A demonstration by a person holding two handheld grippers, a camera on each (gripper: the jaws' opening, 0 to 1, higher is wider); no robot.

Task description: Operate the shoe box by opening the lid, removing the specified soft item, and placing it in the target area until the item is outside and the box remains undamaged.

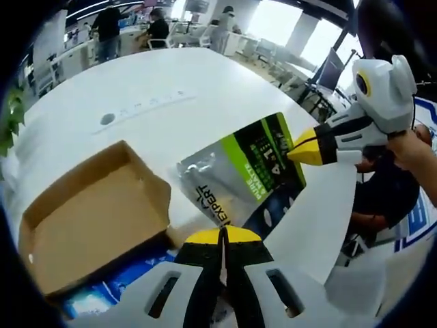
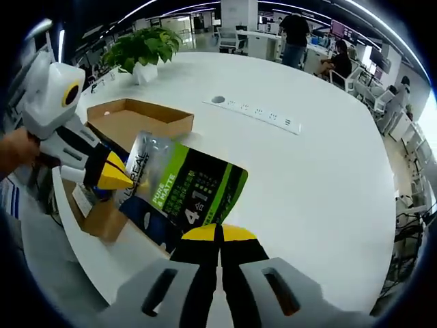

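Note:
A soft pouch [image 1: 239,174], silver, green and dark blue with white print, hangs stretched between both grippers above the white table. My left gripper [image 1: 222,236] is shut on its near edge. My right gripper [image 1: 304,149] comes in from the right and is shut on the far corner. In the right gripper view the same pouch [image 2: 188,191] runs from my right gripper [image 2: 218,234] to the left gripper [image 2: 123,176]. The cardboard shoe box [image 1: 89,212] lies open beside it, lid flap up, with blue items inside [image 1: 116,283]. The box [image 2: 140,116] sits near the table's edge.
The round white table [image 2: 307,178] carries a power strip [image 2: 263,113] and a round grommet [image 2: 217,100]. A potted plant [image 2: 140,48] stands at its far side. People and desks [image 1: 109,31] fill the background. A person's hand [image 1: 416,147] holds the right gripper.

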